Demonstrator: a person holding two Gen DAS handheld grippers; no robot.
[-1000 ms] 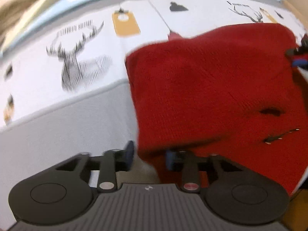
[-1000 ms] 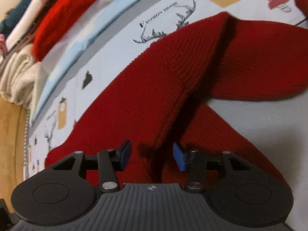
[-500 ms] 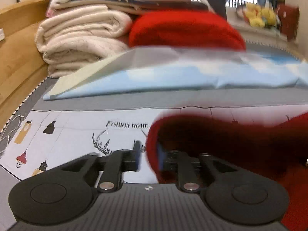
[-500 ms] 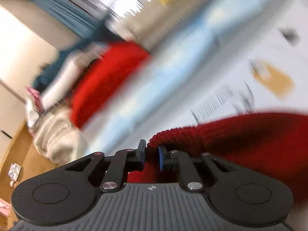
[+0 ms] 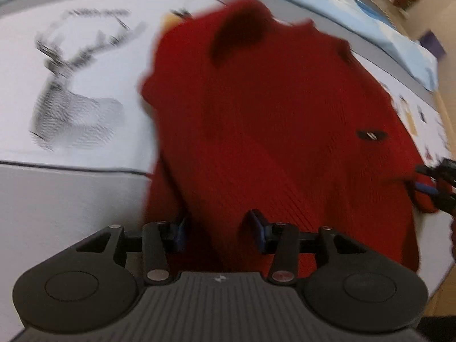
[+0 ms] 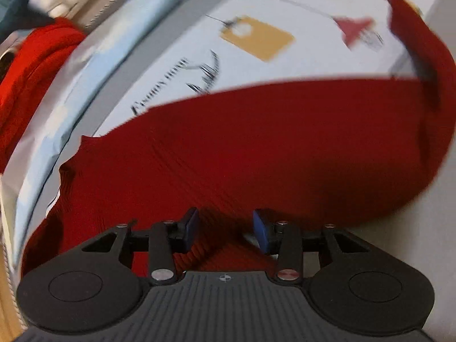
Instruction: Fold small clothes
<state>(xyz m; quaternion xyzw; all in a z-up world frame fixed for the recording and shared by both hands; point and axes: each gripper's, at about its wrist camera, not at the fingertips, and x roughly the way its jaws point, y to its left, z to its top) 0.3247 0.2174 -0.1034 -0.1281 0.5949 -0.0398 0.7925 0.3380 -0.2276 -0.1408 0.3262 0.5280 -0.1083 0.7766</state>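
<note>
A red knit sweater (image 5: 270, 119) lies on a printed bed sheet (image 5: 79, 71) with a deer drawing. In the left wrist view my left gripper (image 5: 218, 232) is open just above the sweater's near edge, blue pads apart. The right gripper shows at that view's far right edge (image 5: 436, 182) by the sweater's side. In the right wrist view the sweater (image 6: 256, 148) spreads across the middle and my right gripper (image 6: 225, 229) is open over its near edge. Both views are blurred by motion.
A second red knit garment (image 6: 31, 65) lies folded at the back left in the right wrist view, beside a light blue cloth (image 6: 94, 57). The sheet (image 6: 256, 34) carries a yellow tag print and lettering. A grey band (image 5: 57, 199) borders the sheet.
Half a second ago both grippers were shut on the sweater's edge, lifted up. Now both are open and the sweater lies down on the sheet, folded over.
</note>
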